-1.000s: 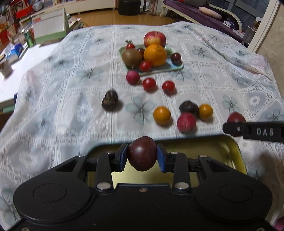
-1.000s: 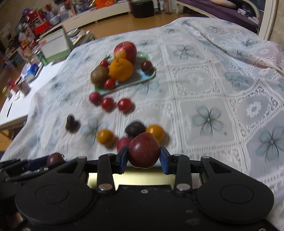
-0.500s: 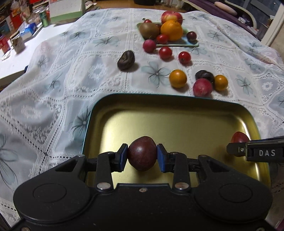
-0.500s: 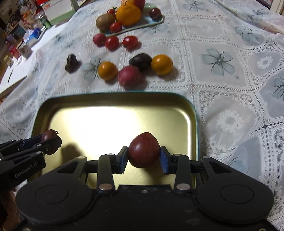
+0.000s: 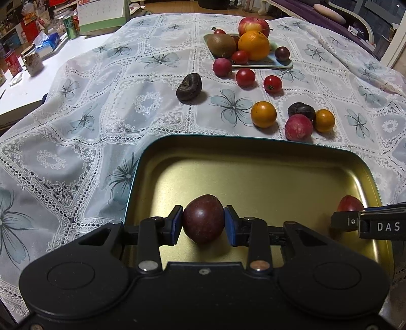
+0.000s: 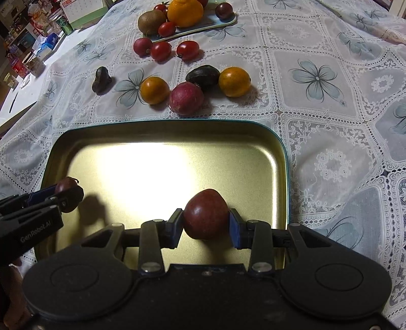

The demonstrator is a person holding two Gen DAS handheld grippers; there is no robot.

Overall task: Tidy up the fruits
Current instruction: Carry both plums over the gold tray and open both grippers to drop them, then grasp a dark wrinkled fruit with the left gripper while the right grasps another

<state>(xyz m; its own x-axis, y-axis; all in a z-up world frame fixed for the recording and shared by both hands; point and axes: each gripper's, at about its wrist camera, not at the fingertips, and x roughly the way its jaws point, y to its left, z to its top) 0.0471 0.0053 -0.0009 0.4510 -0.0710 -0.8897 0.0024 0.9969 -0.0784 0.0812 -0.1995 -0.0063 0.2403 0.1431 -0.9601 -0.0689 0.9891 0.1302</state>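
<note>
My left gripper (image 5: 203, 222) is shut on a dark purple plum (image 5: 203, 218), held low over the near left part of the gold metal tray (image 5: 253, 152). My right gripper (image 6: 206, 223) is shut on a dark red plum (image 6: 206, 214) over the tray's (image 6: 162, 127) near right part. Each gripper shows in the other's view: the right one (image 5: 355, 218) at the right edge with its red fruit, the left one (image 6: 66, 194) at the left edge. Loose fruit lies beyond the tray: two oranges (image 5: 263, 114), a red plum (image 5: 298, 127), a dark plum (image 5: 301, 110), tomatoes (image 5: 245, 77).
A pale green plate (image 5: 264, 65) at the back holds an apple (image 5: 253, 24), an orange, a kiwi and small fruit. A shrivelled dark fruit (image 5: 189, 86) lies alone at mid-left. A lace cloth covers the table; a white desk with clutter (image 5: 33, 58) stands at the left.
Both grippers came down and forward over the gold tray with their plums still held; the tray now fills the foreground. In the last half second neither has moved.
</note>
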